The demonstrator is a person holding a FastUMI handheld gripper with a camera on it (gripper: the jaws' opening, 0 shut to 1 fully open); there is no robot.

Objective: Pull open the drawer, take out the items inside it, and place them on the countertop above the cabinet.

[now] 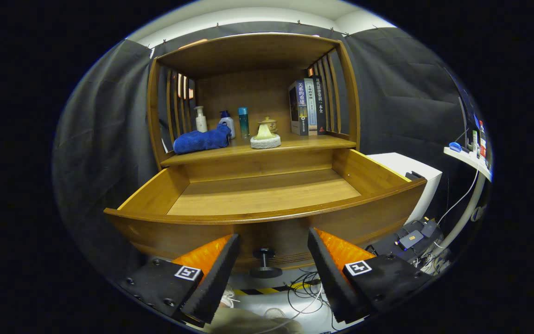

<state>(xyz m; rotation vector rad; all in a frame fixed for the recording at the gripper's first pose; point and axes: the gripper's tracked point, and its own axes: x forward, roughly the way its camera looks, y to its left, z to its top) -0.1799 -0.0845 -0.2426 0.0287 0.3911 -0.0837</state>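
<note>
The wooden drawer of the cabinet stands pulled out wide, and its inside floor is bare. Its dark round knob sits on the front panel, between my fingers and just ahead of them. My gripper is open, with nothing between its fingers. On the countertop above the drawer lie a blue towel and a small pale green object on a white base.
At the back of the countertop stand three bottles and a few upright books. A white box stands to the right of the drawer. Cables and devices lie on the floor below.
</note>
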